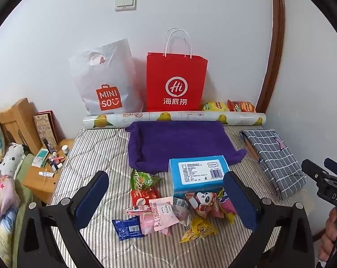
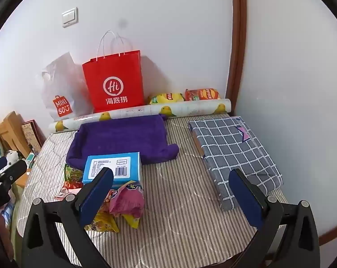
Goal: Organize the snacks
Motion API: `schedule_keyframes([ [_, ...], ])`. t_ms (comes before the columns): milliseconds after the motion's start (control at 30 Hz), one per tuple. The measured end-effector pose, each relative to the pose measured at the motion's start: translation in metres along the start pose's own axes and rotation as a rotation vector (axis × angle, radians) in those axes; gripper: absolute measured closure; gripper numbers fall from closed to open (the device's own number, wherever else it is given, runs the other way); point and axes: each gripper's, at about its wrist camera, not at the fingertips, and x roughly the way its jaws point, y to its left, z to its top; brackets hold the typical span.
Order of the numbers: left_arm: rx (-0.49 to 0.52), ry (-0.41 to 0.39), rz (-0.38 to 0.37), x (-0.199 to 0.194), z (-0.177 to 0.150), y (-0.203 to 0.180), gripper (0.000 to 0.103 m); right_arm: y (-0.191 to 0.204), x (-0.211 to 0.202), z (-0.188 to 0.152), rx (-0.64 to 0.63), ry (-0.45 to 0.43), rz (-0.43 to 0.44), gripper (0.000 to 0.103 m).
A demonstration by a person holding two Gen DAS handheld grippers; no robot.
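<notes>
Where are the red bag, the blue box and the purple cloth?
red bag (image 1: 176, 82), left wrist view, on its front by the logo
blue box (image 1: 197, 172), left wrist view, on its white label
purple cloth (image 2: 123, 136), right wrist view, on its flat middle

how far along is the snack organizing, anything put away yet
Nothing looks done: the small snack packets lie in a loose pile on the striped bed cover, in front of the blue box. The purple cloth tray behind them looks empty. In hand: nothing; left gripper and right gripper are open and empty. Left: all the sorting.
</notes>
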Motion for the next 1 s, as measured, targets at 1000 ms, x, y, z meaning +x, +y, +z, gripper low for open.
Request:
schedule_keyframes([
  [1000,-0.014,0.002,-0.002,-0.011,0.005,0.005,0.000,0.007,-0.017,0.002,-0.035,-0.027,0.006,0.001],
])
